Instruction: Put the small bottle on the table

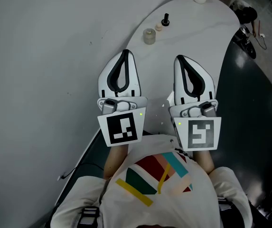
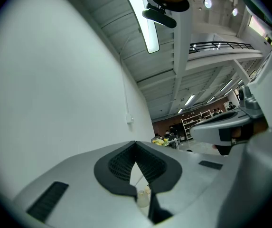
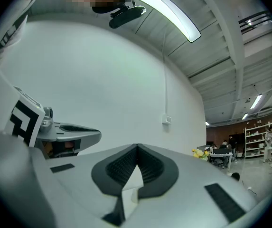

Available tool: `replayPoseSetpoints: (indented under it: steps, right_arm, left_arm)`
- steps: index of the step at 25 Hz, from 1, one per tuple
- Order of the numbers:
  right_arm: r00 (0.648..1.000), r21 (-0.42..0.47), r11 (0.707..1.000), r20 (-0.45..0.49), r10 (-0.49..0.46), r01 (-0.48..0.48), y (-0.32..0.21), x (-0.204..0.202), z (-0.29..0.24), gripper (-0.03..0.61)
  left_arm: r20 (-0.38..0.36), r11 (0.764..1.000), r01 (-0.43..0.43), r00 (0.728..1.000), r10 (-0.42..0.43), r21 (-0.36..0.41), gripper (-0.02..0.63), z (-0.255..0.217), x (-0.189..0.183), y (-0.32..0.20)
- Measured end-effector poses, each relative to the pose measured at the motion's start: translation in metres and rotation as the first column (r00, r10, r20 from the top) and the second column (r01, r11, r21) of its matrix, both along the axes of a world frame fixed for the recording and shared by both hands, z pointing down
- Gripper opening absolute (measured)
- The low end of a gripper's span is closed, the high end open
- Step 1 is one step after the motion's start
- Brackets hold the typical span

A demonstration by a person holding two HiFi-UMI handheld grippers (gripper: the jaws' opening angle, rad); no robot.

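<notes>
The small bottle (image 1: 148, 36) stands upright on the white worktop (image 1: 192, 27), in the upper middle of the head view and well apart from both tools. It looks light, stiff and smooth, so a pinch across its middle seems best. The left tool (image 1: 125, 53) and right tool (image 1: 180, 59) are pressed together and empty. Only the left gripper view sights the bottle beyond its tips. The right gripper view shows a wall (image 3: 102, 80).

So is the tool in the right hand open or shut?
Shut. On the right tool both jaws meet at the tip, nothing between them.
</notes>
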State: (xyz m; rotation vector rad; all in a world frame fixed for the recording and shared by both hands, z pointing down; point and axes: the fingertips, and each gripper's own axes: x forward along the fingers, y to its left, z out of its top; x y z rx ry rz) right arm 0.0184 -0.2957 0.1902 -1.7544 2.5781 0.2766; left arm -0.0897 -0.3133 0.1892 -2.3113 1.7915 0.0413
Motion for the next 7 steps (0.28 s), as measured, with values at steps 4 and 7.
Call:
replayPoseSetpoints:
  steps: [4,7]
  right_arm:
    - [1.000,-0.009,1.000,0.000,0.002,-0.002,0.0015,-0.0005,0.0036,0.012]
    - [1.000,-0.021,1.000,-0.003,0.002,-0.002,0.0009,-0.0007,0.0070,0.012]
  left_arm:
    - [-0.002,1.000,-0.002,1.000,0.002,-0.006,0.017,0.0033,-0.0004,-0.0001]
    - [-0.003,1.000,-0.004,1.000,0.004,-0.012,0.017,0.0056,0.0004,-0.0011]
